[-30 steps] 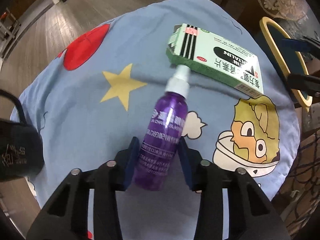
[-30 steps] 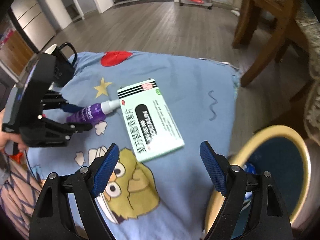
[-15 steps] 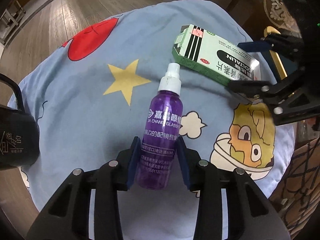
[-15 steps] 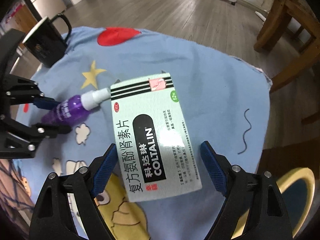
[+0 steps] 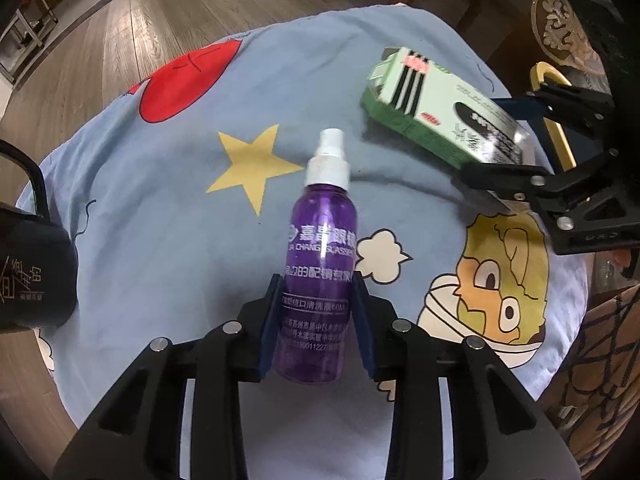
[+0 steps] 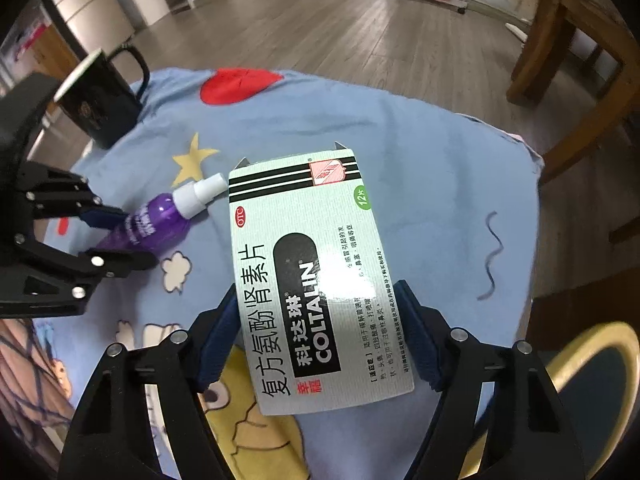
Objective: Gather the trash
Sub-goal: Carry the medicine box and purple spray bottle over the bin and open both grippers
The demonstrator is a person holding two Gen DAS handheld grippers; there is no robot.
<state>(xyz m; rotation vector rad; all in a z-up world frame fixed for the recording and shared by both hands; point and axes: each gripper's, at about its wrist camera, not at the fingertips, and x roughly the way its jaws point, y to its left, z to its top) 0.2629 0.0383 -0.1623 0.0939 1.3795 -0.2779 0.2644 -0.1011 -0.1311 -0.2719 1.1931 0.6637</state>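
Purple translucent plastic spray bottle (image 5: pixel 320 280) with a white nozzle lies flat near the middle of the light-blue cartoon-print cloth (image 5: pixel 168 216) that covers the table, nozzle toward the far edge. Left gripper (image 5: pixel 317 320) straddles its lower half; jaws closing, and both blue pads sit against the bottle's sides, so it reads as gripped.

Pale-green rectangular cardboard medicine box (image 6: pixel 316 280), printed "COLTALIN" with black stripes at its far end, lies flat beside the bottle, toward the cloth's right edge. In the right wrist view the nozzle tip comes just up to the box's far left corner; contact cannot be judged. Right gripper (image 6: pixel 320 336) brackets the near half of the box; jaws closing. The left pad is at the box's edge, the right pad looks a little apart from it, so no firm grip yet.

Black ceramic mug (image 6: pixel 100 100) with a handle stands upright at the cloth's far left corner. A round bin with a yellow rim (image 6: pixel 592 364) and dark inside stands off the cloth's right edge, below table level. Brown wooden chair legs (image 6: pixel 576 40) stand on the grey plank floor beyond.
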